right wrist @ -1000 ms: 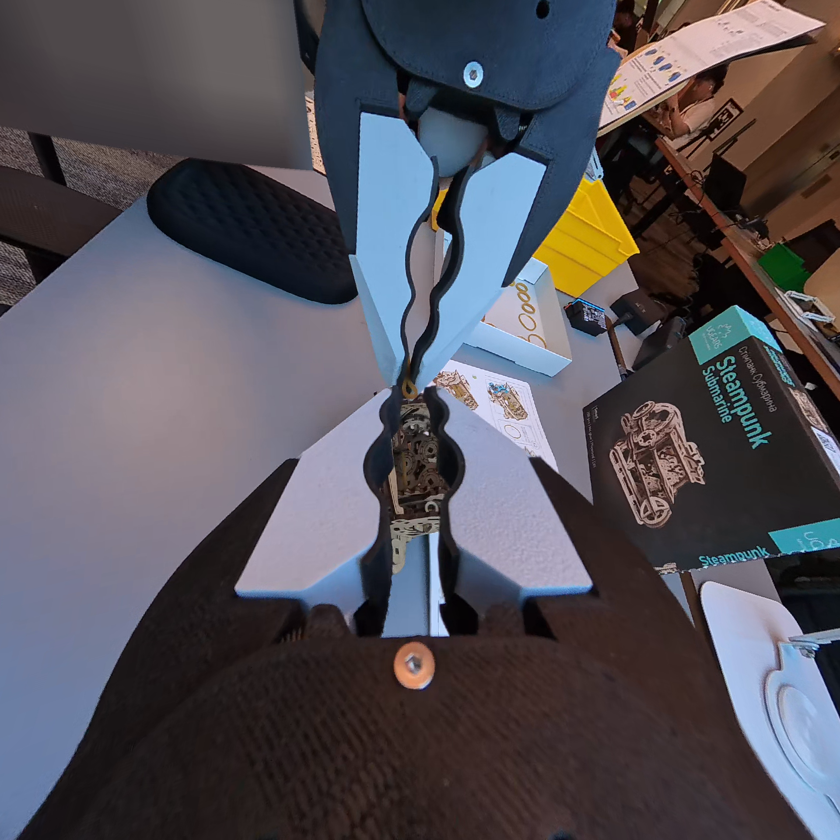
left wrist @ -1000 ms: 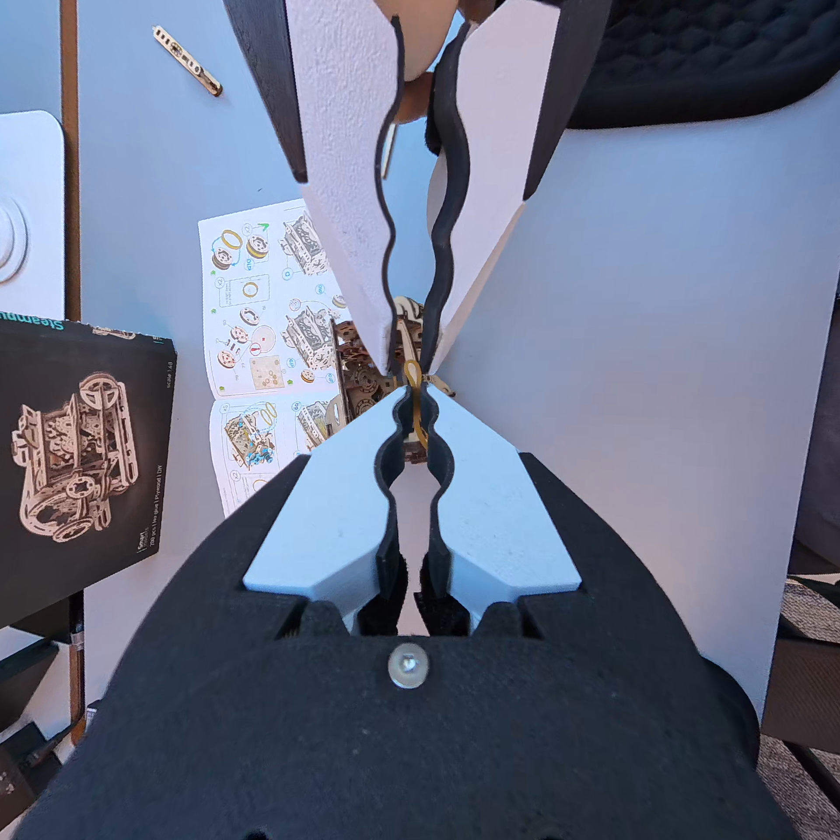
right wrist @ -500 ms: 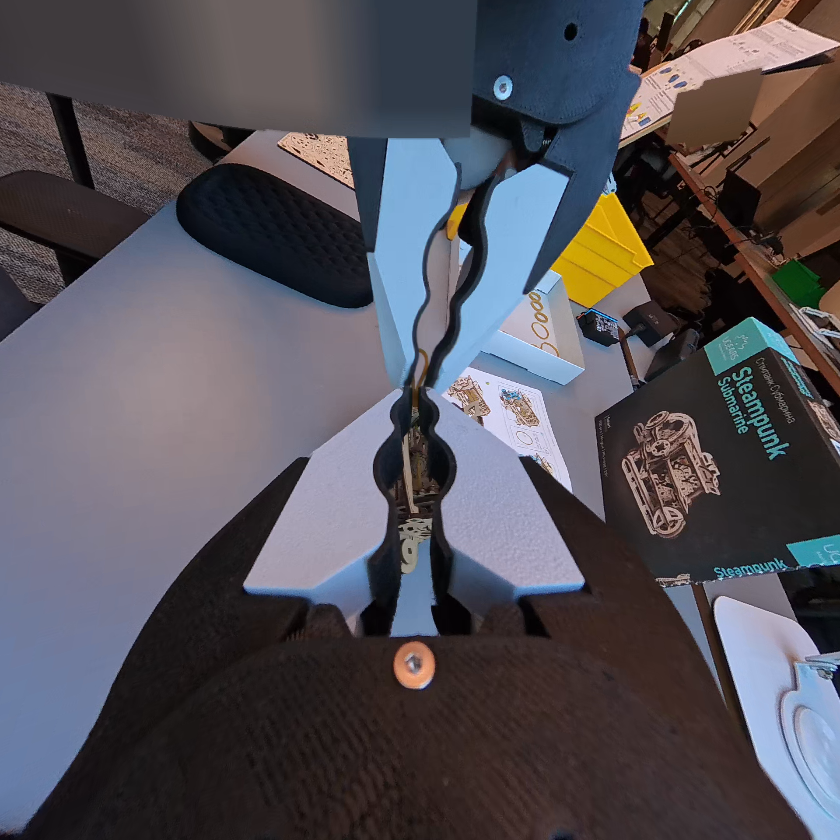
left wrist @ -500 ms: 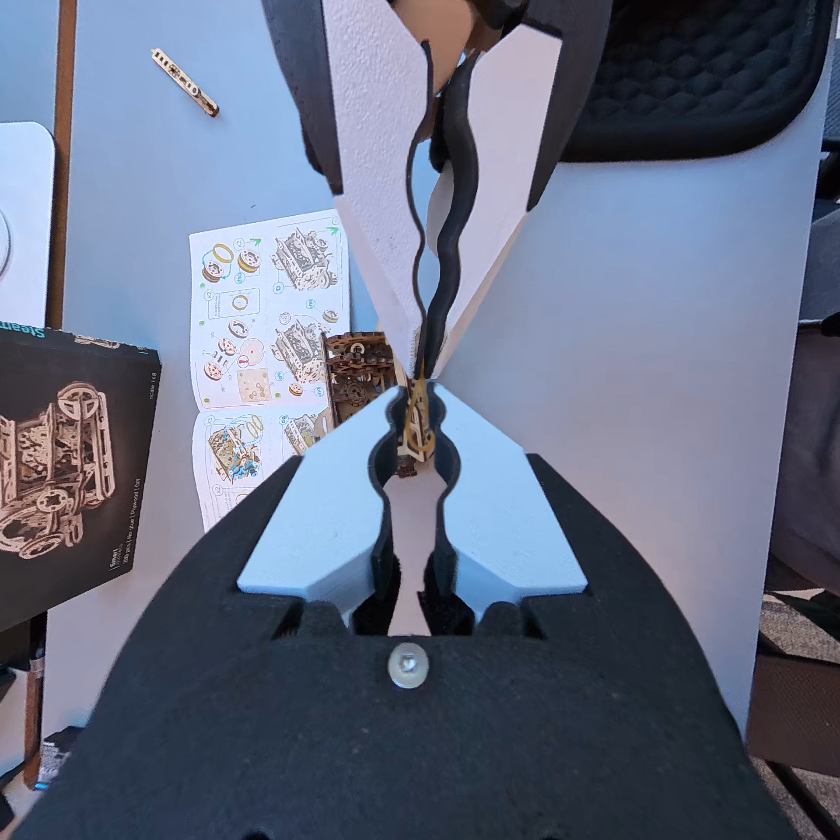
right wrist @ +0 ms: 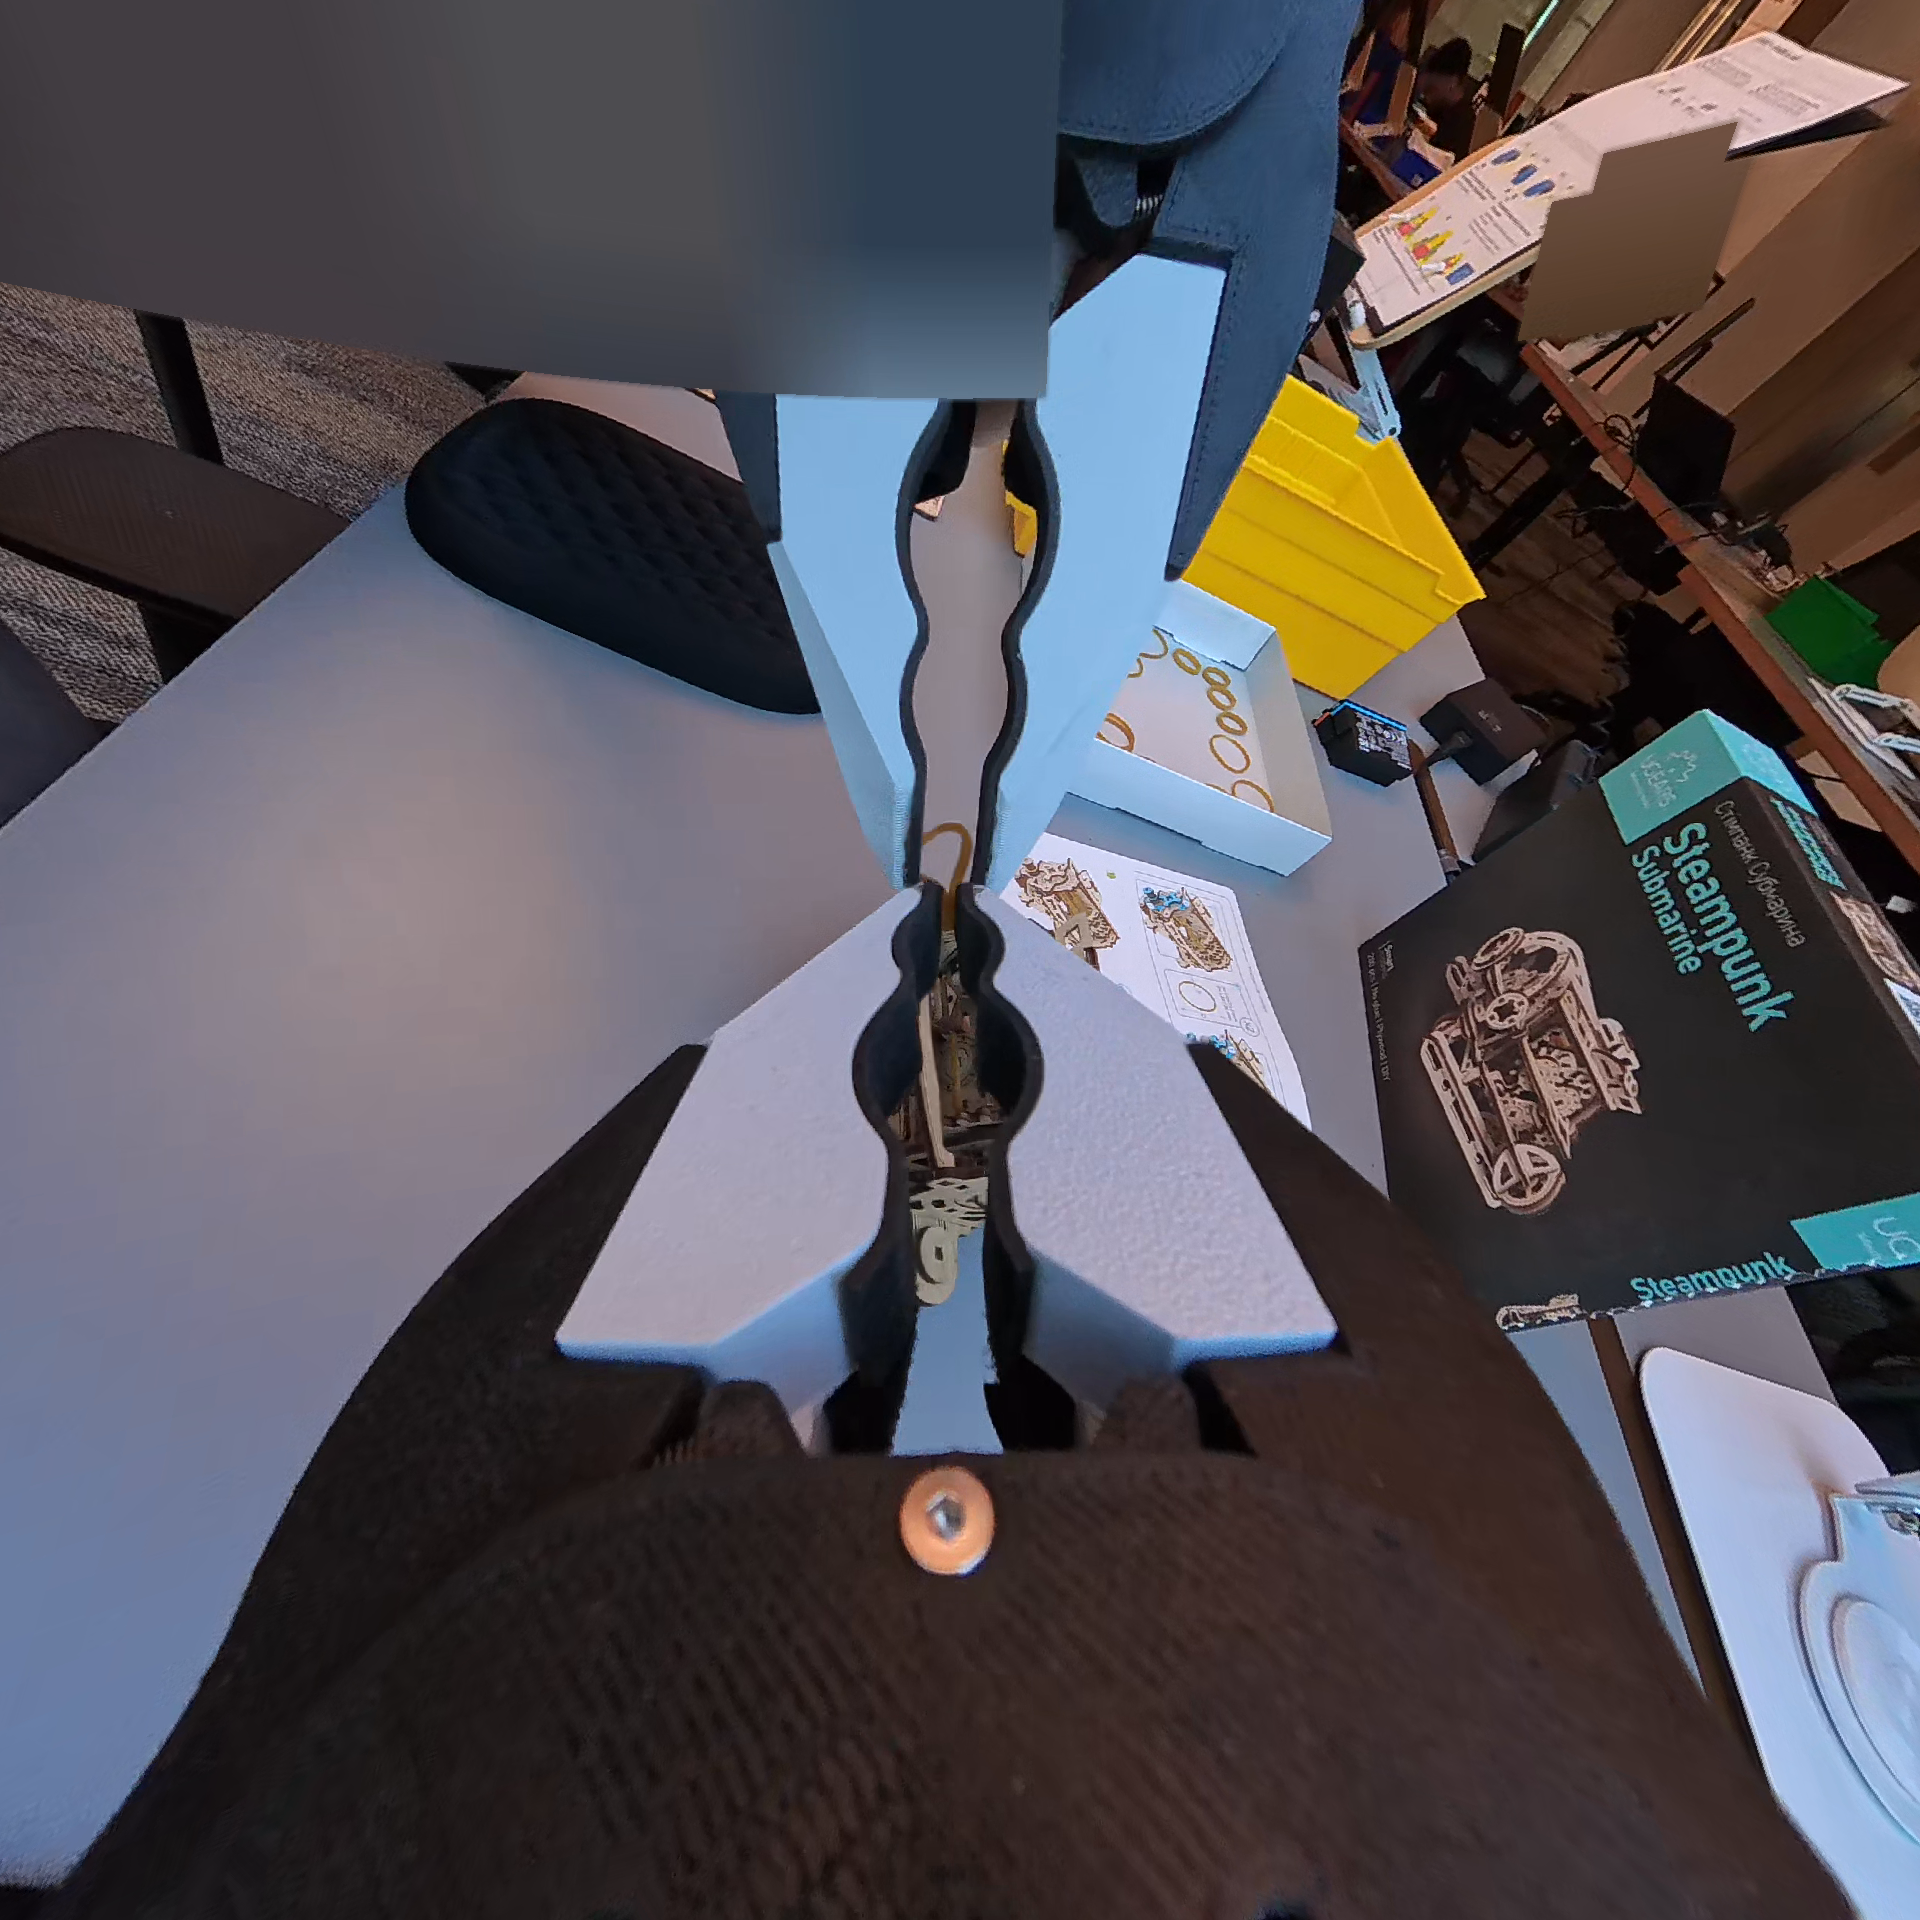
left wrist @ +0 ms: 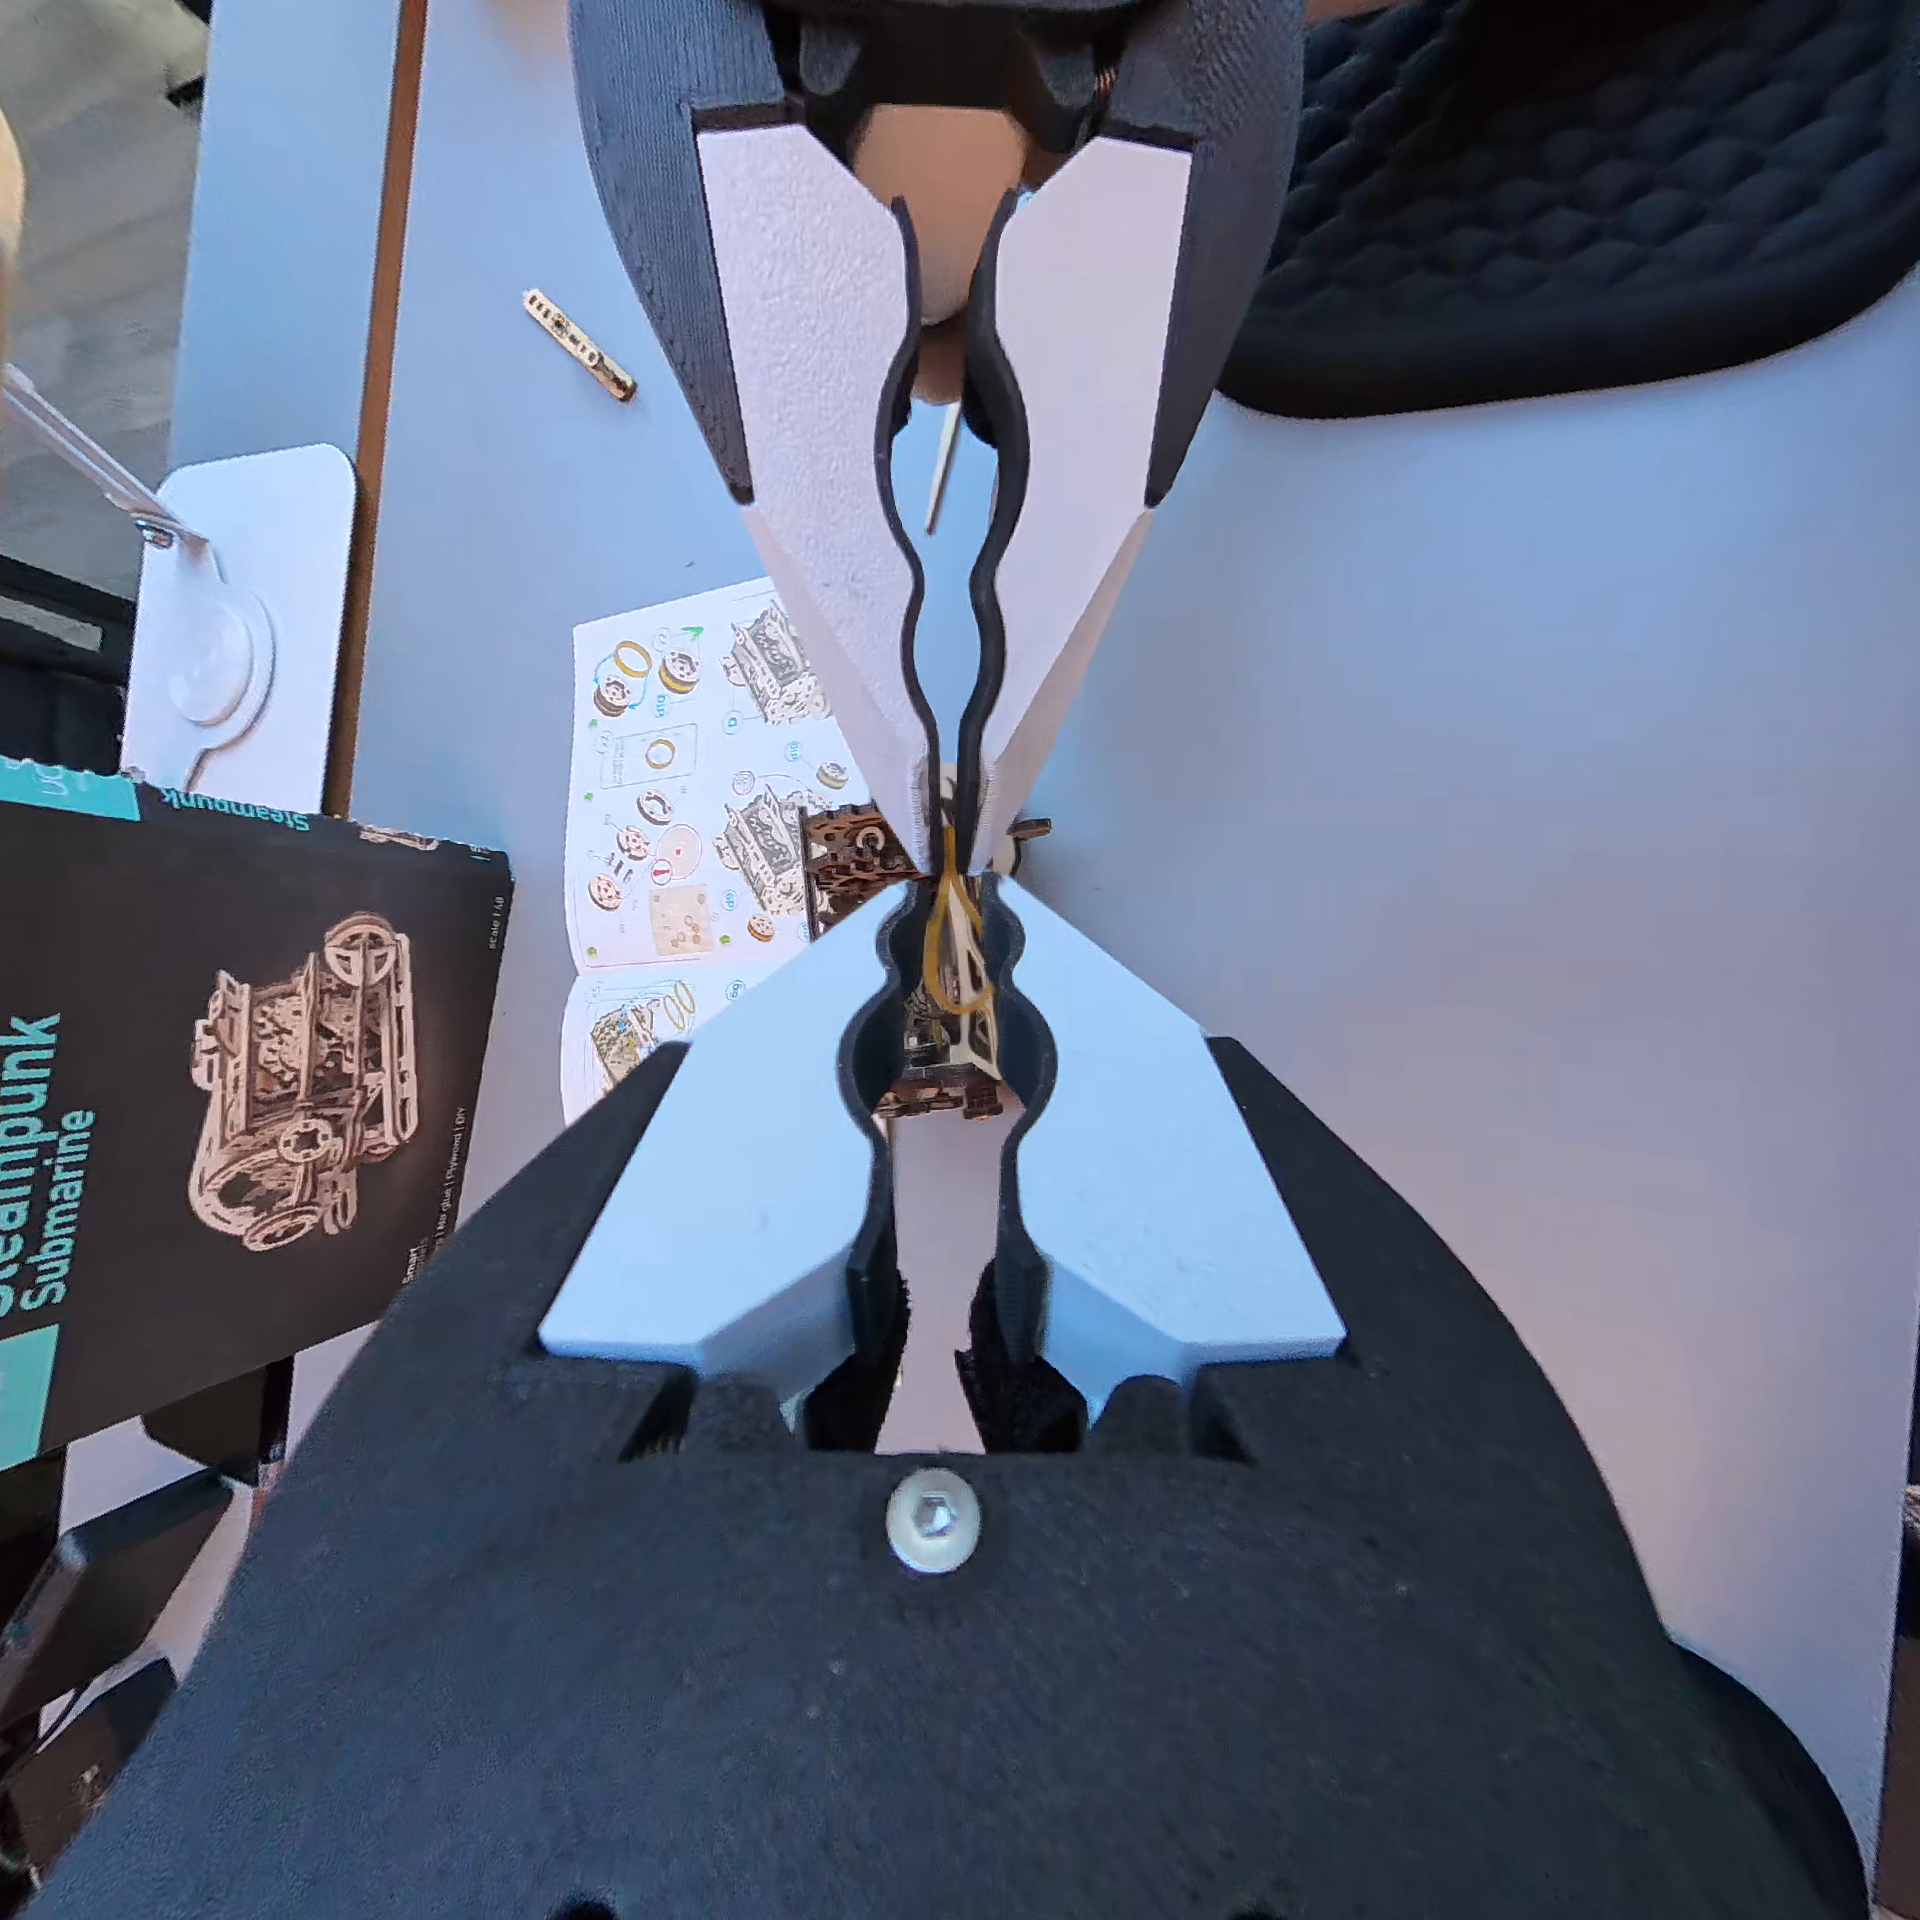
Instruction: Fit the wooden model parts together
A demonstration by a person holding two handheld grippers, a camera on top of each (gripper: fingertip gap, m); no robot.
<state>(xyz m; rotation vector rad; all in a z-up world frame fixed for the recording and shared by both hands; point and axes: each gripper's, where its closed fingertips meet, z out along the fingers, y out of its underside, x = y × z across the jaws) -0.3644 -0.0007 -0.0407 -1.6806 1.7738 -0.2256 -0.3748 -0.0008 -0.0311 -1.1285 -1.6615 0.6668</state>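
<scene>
While both tips meet at 12 o'clock | right gripper [right wrist: 940, 902] pinches yellow rubber band [left wrist: 951, 935] | left gripper [left wrist: 948, 896] slightly parted, band loose between.

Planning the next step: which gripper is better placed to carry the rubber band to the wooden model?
Likely right: the right gripper pinches the rubber band; the left gripper's fingers stand apart around its loop.

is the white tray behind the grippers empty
No: in the right wrist view the white tray holds several yellow rubber bands spread across its floor.
</scene>
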